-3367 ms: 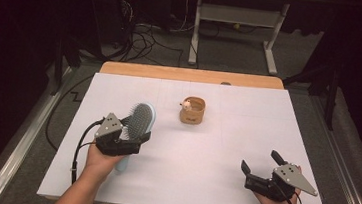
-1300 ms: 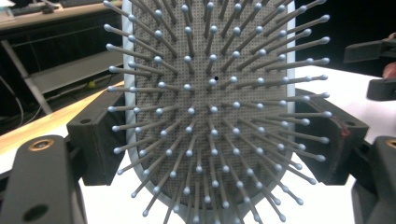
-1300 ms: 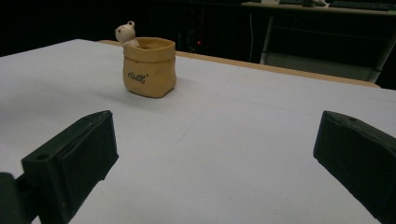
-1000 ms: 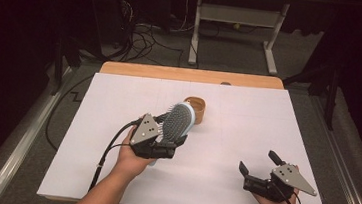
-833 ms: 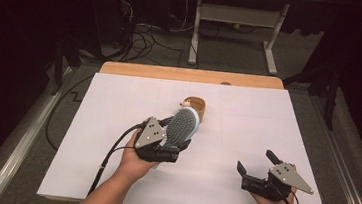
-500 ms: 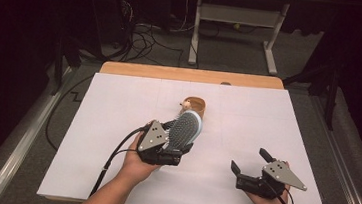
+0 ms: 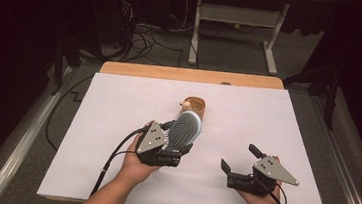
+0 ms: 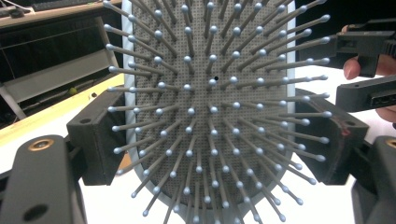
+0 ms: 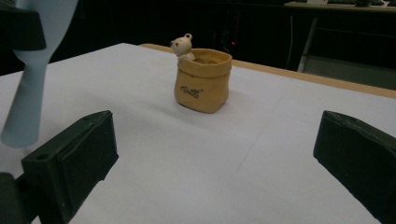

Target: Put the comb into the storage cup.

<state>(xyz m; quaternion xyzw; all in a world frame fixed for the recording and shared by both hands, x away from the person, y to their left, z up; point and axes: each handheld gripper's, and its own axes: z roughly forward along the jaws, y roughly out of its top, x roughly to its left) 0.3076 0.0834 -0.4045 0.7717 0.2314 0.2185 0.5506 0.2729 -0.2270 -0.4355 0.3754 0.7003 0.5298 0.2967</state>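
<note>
White table (image 7: 116, 126), hairbrush (image 7: 185, 129) clamped between left gripper (image 7: 172, 149) jaws

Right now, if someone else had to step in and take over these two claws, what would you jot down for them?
Left claw: shut on the pale blue paddle hairbrush with grey bristles, held off the white table sheet, head toward the holder.
Right claw: open, empty, low over the sheet at the near right.
Small tan pouch-shaped holder with a little bear figure: upright mid-table, just beyond the brush; whether they touch is unclear.
Done: brush picked up and brought to the holder.
Left, probably: set the brush into the holder, perhaps steadying it with the right claw.
</note>
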